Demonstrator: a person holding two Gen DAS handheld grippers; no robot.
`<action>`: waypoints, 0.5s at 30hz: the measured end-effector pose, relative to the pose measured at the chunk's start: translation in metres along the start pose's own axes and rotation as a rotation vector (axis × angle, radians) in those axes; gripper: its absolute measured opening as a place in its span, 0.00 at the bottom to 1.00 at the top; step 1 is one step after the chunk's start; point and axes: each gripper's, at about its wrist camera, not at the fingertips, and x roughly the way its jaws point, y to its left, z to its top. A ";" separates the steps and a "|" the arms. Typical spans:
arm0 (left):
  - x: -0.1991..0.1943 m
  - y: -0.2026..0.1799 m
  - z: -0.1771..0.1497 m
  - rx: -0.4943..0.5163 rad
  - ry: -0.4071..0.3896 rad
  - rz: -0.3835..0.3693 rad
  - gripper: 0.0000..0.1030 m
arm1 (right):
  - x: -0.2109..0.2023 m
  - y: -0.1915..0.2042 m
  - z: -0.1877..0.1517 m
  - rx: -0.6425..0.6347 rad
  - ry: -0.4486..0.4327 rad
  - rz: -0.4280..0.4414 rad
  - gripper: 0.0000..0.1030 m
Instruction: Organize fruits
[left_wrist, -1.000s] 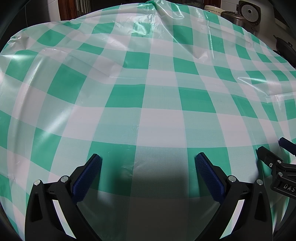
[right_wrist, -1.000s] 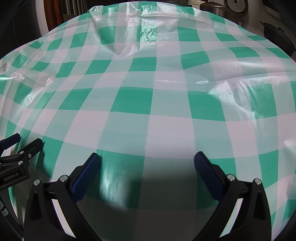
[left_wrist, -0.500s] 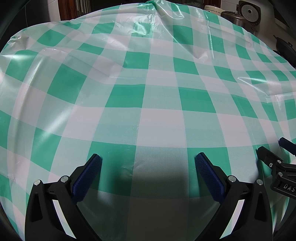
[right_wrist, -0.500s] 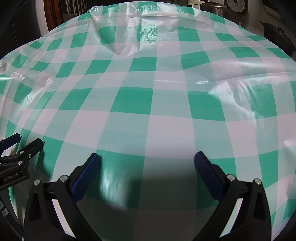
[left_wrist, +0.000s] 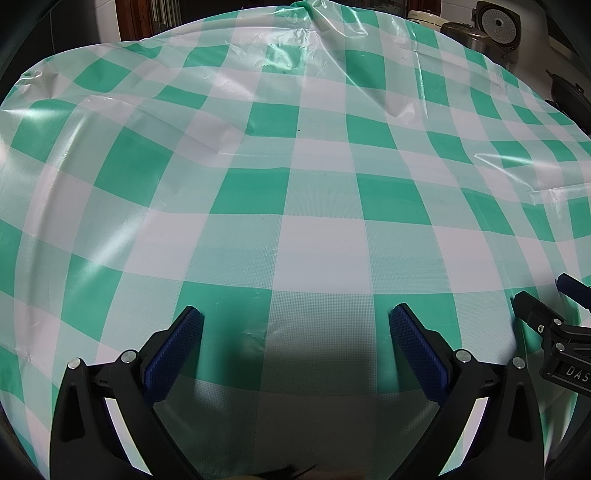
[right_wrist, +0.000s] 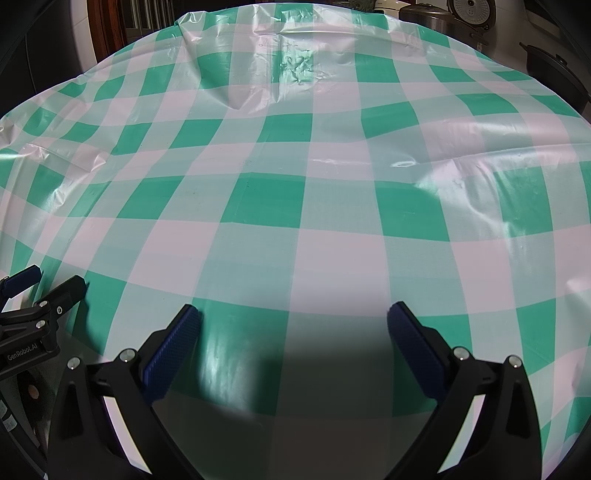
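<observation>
Both hand-held grippers, left (left_wrist: 295, 334) & right (right_wrist: 293, 330), are sitting w/ jaws wide apart, empty, over the green-and-white checked plastic-covered counter (left_wrist: 317, 243); no fruit showing, so direction can't be told.

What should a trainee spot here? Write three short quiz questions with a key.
1. True or false: the left gripper holds a fruit.
2. The tablecloth shows: A red stripes, B green and white checks, C plain blue.
3. One word: how do the jaws of the right gripper stand?
Key: 1 false; 2 B; 3 open.
</observation>
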 end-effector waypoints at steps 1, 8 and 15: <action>0.000 0.001 0.000 -0.002 0.000 -0.002 0.96 | 0.000 0.000 0.000 0.000 0.000 0.000 0.99; 0.000 0.001 0.000 -0.008 0.000 0.005 0.96 | 0.000 0.000 0.000 0.000 0.000 0.000 0.99; -0.001 0.001 0.000 -0.007 0.001 0.006 0.96 | 0.000 0.000 0.000 0.000 0.000 0.000 0.99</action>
